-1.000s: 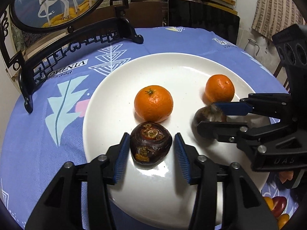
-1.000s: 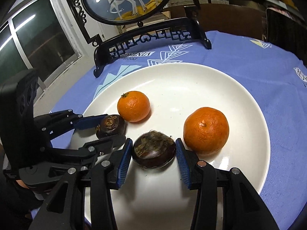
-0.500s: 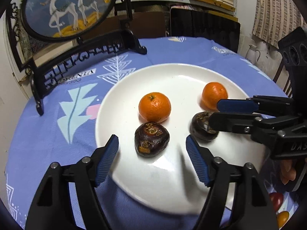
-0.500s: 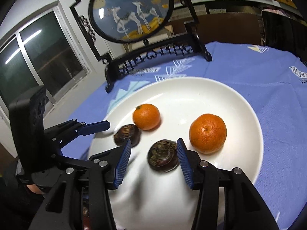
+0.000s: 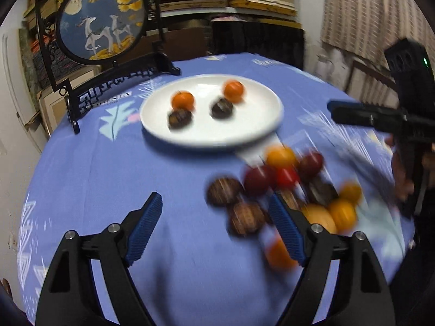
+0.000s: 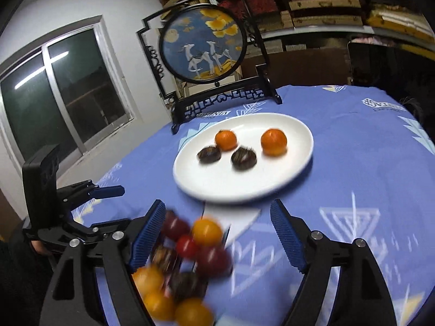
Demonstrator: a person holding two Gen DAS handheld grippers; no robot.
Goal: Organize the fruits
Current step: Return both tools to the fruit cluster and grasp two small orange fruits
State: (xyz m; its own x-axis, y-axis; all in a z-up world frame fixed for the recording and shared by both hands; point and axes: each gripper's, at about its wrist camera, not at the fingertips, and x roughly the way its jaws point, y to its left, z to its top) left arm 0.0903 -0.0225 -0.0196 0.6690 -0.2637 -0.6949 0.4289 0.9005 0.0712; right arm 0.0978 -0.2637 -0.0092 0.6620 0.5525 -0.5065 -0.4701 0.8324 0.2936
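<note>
A white plate [image 5: 244, 125] [image 6: 231, 184] on the blue tablecloth holds two oranges [image 5: 182, 100] [image 6: 273, 141] and two dark brown fruits [image 5: 179, 118] [image 6: 243, 158]. Nearer to me lies a blurred pile of loose fruit [image 5: 285, 184] [image 6: 190, 252]: orange, red and brown. My left gripper [image 5: 216, 228] hovers at the pile's left side with its jaws opening and nothing gripped. My right gripper [image 6: 217, 239] is over the pile's right side, jaws also opening and holding nothing. Each gripper's fingers [image 5: 353, 111] [image 6: 108, 190] show at the edge of the other's view.
A round deer picture in a black ornamental stand [image 5: 100, 21] [image 6: 202, 46] rises at the table's far edge behind the plate. Stacked shelves fill the back wall, and a dark window [image 6: 62, 89] is on the left. The round table's edge curves close on both sides.
Both grippers opened off the dark fruits, which stay on the plate, and drew back from it. The loose fruit pile has come into view under them.
</note>
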